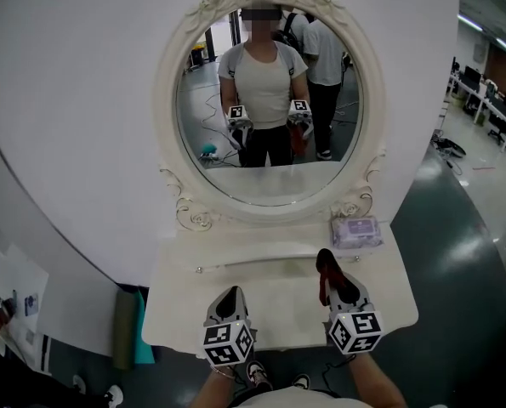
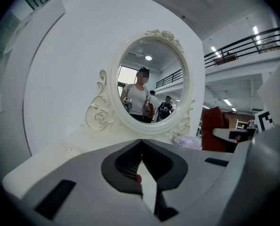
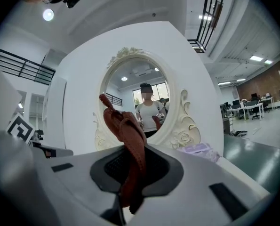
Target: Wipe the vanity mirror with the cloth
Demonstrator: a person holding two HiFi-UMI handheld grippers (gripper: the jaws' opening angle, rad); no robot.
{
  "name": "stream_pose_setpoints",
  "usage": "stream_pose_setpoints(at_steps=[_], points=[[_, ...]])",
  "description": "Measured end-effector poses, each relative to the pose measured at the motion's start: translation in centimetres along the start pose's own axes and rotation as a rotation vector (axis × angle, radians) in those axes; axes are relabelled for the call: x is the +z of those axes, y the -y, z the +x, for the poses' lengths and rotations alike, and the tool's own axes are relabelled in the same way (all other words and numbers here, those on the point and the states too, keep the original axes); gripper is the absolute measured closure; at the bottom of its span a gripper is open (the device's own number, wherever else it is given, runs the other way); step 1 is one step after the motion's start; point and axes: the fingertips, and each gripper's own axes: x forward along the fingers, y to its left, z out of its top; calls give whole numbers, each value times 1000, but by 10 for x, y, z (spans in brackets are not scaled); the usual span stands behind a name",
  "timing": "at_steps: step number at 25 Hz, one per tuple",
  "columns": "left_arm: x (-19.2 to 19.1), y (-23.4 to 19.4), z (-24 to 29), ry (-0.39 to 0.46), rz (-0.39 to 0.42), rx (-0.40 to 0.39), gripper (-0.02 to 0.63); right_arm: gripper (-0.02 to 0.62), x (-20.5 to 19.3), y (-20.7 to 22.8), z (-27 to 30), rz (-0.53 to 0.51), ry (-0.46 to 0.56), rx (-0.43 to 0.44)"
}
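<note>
The oval vanity mirror (image 1: 265, 100) in its ornate white frame stands at the back of the white vanity top (image 1: 278, 300); it also fills the left gripper view (image 2: 147, 81) and the right gripper view (image 3: 140, 100). My right gripper (image 1: 326, 263) is shut on a rust-red cloth (image 3: 128, 149), which sticks up between the jaws; the cloth (image 1: 325, 270) hangs over the vanity top, short of the glass. My left gripper (image 1: 230, 300) is shut with nothing in it, low over the near left of the top. Both grippers show in the mirror's reflection.
A pale purple packet (image 1: 356, 230) lies at the back right of the vanity top, beside the mirror's base. A curved white wall (image 1: 74, 100) stands behind the mirror. A teal and grey roll (image 1: 129, 325) leans left of the vanity. Other people show in the mirror's reflection.
</note>
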Motion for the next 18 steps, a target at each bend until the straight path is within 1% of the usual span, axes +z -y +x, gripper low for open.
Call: stream_pose_setpoints(at_steps=[8, 18], points=[[6, 2, 6, 13, 0, -12, 595, 534, 0, 7, -4, -4, -2, -28], [4, 2, 14, 2, -1, -25, 595, 534, -4, 12, -3, 4, -19, -49]])
